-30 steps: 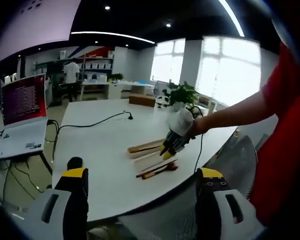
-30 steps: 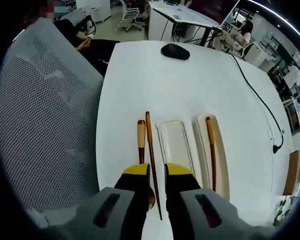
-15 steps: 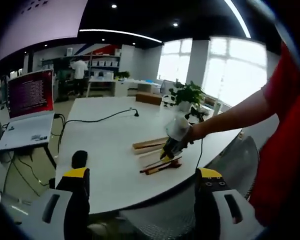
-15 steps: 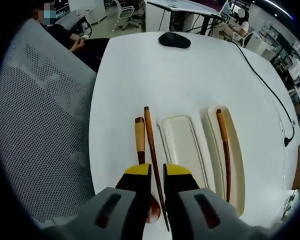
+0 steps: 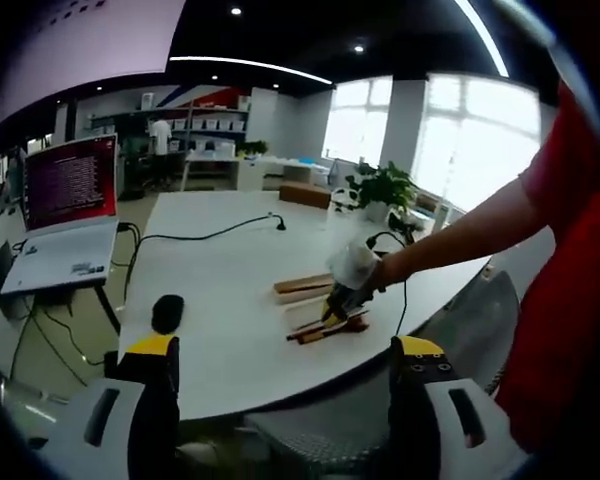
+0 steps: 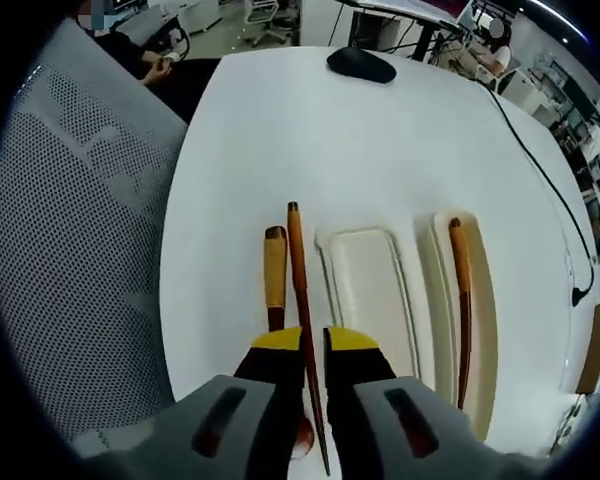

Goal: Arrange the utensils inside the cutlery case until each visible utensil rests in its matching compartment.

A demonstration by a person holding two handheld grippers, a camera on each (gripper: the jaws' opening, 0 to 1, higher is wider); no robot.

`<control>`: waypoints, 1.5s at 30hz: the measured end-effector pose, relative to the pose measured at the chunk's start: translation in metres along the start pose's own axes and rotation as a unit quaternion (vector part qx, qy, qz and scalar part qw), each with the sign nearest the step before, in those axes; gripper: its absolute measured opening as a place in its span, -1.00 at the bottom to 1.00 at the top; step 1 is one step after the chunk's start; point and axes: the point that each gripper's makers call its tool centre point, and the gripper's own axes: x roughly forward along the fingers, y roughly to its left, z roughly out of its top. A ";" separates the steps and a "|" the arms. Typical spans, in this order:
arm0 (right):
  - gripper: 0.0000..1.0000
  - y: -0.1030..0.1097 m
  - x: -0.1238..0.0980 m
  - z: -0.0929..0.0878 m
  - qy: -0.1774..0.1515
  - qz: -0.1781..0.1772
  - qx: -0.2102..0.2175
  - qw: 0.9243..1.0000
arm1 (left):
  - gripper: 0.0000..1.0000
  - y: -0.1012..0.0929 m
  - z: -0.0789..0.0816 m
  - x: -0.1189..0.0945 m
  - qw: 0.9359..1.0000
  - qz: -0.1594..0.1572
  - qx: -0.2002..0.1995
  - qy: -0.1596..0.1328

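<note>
While straddling the loose chopstick, the right tool sits nearly shut, apparently not yet pinching.
Left tool gapes idle; spoon beside case on table.

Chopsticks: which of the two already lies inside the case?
The right-hand chopstick, lying in the case's far-right slot. The other chopstick lies on the table between the right gripper's jaws.
</note>
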 end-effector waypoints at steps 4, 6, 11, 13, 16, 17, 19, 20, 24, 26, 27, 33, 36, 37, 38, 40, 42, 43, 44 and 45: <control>-0.92 0.000 0.004 -0.002 0.008 -0.001 -0.011 1.000 | 0.77 0.001 -0.001 -0.001 1.000 0.004 -0.002 0.003; -0.91 0.002 0.004 -0.001 0.006 0.006 -0.007 1.000 | 0.78 0.002 -0.002 -0.001 1.000 0.005 -0.001 0.003; -0.89 0.003 0.008 0.005 0.003 0.011 -0.010 1.000 | 0.77 0.005 -0.003 -0.003 1.000 0.012 -0.004 0.006; -0.90 0.002 0.008 0.005 0.008 0.015 -0.012 1.000 | 0.77 0.005 -0.004 -0.003 1.000 0.014 -0.004 0.006; -0.91 0.001 0.009 0.005 0.014 0.019 -0.014 1.000 | 0.76 0.006 -0.005 -0.004 1.000 0.019 -0.006 0.006; -0.92 0.000 0.009 0.005 0.015 0.020 -0.015 1.000 | 0.76 0.006 -0.005 -0.005 1.000 0.020 -0.006 0.006; -0.97 -0.001 0.009 0.006 0.018 0.018 -0.011 1.000 | 0.76 0.006 -0.007 -0.005 1.000 0.022 -0.007 0.006; -0.97 -0.001 0.010 0.006 0.021 0.018 -0.008 1.000 | 0.76 0.006 -0.007 -0.006 1.000 0.023 -0.010 0.005; -0.98 -0.001 0.010 0.006 0.026 0.022 0.003 0.999 | 0.76 0.006 -0.009 -0.007 1.000 0.025 -0.009 0.005; -0.98 0.000 0.010 0.006 0.026 0.023 -0.004 0.999 | 0.75 0.006 -0.009 -0.007 1.000 0.024 -0.008 0.005; -0.98 0.001 0.010 0.006 0.026 0.023 -0.005 0.999 | 0.75 0.005 -0.009 -0.008 1.000 0.024 -0.007 0.005; -0.99 0.002 0.009 0.006 0.038 0.018 -0.018 0.999 | 0.75 0.000 -0.007 -0.007 1.000 0.017 0.003 0.004; -0.99 0.001 0.001 0.010 0.034 0.013 -0.031 0.999 | 0.75 -0.001 -0.004 -0.008 1.000 0.017 0.016 0.002; -0.99 0.000 -0.002 0.011 0.031 0.011 -0.031 0.999 | 0.75 -0.001 -0.004 -0.008 1.000 0.016 0.014 0.002; -0.99 -0.002 -0.005 0.012 0.029 0.007 -0.033 0.999 | 0.75 -0.001 -0.003 -0.008 1.000 0.013 0.005 0.000; -0.99 -0.004 -0.009 0.013 0.027 0.005 -0.030 0.999 | 0.75 -0.002 0.001 -0.007 1.000 0.006 -0.005 -0.011; -0.99 -0.006 -0.013 0.014 0.024 0.003 -0.028 0.999 | 0.75 -0.002 0.001 -0.005 1.000 0.003 0.001 -0.007; -0.99 -0.008 -0.015 0.014 0.023 0.001 -0.024 0.999 | 0.75 -0.002 0.000 -0.004 1.000 0.002 0.005 -0.004; -0.99 -0.008 -0.016 0.014 0.022 0.000 -0.022 1.000 | 0.75 -0.003 0.000 -0.003 1.000 0.000 0.008 -0.003; -0.99 -0.008 -0.018 0.014 0.021 -0.001 -0.021 1.000 | 0.75 -0.003 0.000 -0.003 1.000 -0.002 0.009 -0.003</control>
